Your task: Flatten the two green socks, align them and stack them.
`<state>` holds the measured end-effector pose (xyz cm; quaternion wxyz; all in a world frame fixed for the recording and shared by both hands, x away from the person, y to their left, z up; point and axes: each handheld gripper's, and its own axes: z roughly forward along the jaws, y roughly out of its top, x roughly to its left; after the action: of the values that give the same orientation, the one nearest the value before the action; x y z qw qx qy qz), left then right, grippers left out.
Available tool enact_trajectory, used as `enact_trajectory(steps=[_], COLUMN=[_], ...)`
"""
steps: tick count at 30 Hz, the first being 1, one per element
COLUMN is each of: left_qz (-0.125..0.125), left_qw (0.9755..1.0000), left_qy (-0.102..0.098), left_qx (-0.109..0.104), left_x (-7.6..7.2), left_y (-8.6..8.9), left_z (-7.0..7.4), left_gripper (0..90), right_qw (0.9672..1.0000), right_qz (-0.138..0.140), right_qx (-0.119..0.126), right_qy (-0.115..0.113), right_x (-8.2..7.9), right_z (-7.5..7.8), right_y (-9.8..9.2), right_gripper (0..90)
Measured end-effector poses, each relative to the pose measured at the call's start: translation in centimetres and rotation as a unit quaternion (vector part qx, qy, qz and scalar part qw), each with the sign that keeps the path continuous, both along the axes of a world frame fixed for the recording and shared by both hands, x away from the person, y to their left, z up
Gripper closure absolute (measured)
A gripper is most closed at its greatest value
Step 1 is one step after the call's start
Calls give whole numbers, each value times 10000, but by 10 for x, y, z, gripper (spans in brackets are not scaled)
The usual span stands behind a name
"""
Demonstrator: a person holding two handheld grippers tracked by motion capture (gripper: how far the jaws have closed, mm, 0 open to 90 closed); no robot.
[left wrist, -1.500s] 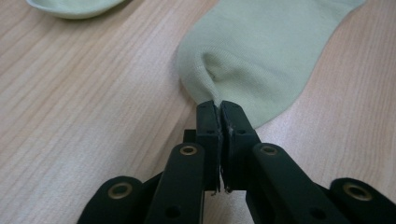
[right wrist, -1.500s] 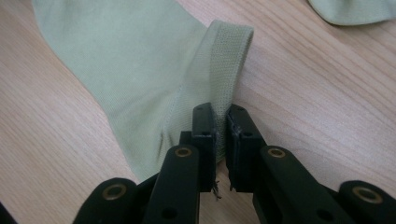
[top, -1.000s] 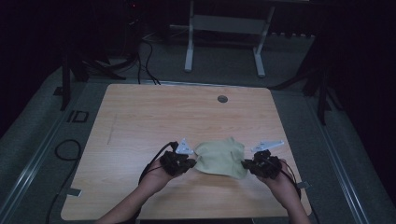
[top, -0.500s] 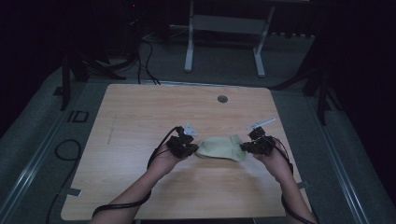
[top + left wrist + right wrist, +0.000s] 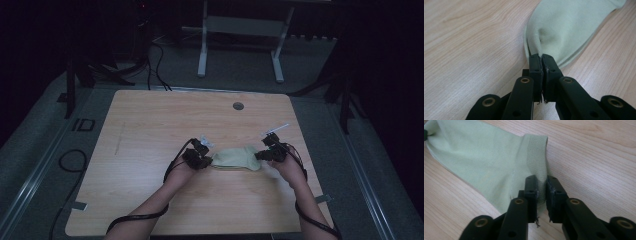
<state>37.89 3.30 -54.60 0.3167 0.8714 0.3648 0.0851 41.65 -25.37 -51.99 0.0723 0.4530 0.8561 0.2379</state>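
Note:
A pale green sock (image 5: 235,158) lies flat across the wooden table (image 5: 150,125), stretched between my two grippers. My left gripper (image 5: 207,159) is shut on the sock's toe end; in the left gripper view its jaws (image 5: 541,56) pinch a fold of the sock (image 5: 564,25). My right gripper (image 5: 261,155) is at the ribbed cuff. Its jaws have just been opening: in the right gripper view the right gripper (image 5: 541,178) stands a little apart, with the cuff of the sock (image 5: 486,162) loose and upright between the pads.
A round cable hole (image 5: 238,106) sits near the table's far edge. A white-legged frame (image 5: 240,45) stands on the floor beyond the table, and a cable loop (image 5: 70,160) lies to the left. A tape strip (image 5: 79,205) marks the near left corner.
Both hands have moved away from the person and down with the sock between them. The sock, held up and looking wider before, now lies low and narrow on the table.

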Motion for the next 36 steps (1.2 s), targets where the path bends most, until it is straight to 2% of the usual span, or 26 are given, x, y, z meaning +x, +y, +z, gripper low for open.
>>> enact_trajectory(steps=[2,4,6,14,16,19,20,23,25,28,29,31,34,35,36], left_qz=[-2,0,71,86,148,233,233,292,308,331,376,418,564,620,644], left_qw=[10000,10000,9999,9996,9991,9982,9982,9974,9961,9956,9952,9960,9943,9942,9934], left_qy=[-11,17,-10,-130,-203,-154,-154,-181,-244,-305,-317,-383,-527,-588,-647], left_qx=[-3,-41,-97,-220,-346,-537,-537,-634,-787,-819,-849,-695,-735,-660,-697], left_x=[0,-1,-2,-13,-18,-22,-22,-25,-27,-31,-31,-32,-34,-35,-36], left_y=[0,0,2,13,22,30,30,35,36,38,39,39,42,43,45], left_z=[-1,-1,0,8,8,6,6,4,2,-2,-4,-7,-9,-10,-12], left_gripper=[827,670,572,502,465,410,380,281,210,136,123,31,18,17,18], right_qw=[10000,10000,10000,9997,9995,9993,9993,9986,9970,9955,9953,9943,9913,9904,9898], right_qz=[-3,5,13,-25,57,220,220,314,403,402,471,526,451,416,401], right_qx=[-55,-56,-79,72,137,105,105,267,539,774,745,709,813,808,793], right_qy=[10,33,-11,-239,-288,-273,-273,-345,-380,-360,-402,-605,-932,-1043,-1112], right_x=[1,1,0,-9,-15,-22,-22,-30,-35,-38,-40,-44,-49,-50,-50], right_z=[-2,-2,-1,15,17,15,15,12,10,4,0,-6,-13,-14,-15], right_y=[1,2,2,-1,-3,-2,-2,-5,-6,-8,-8,-7,-10,-12,-13], right_gripper=[721,626,565,487,444,385,385,290,227,200,151,140,135,135,134])
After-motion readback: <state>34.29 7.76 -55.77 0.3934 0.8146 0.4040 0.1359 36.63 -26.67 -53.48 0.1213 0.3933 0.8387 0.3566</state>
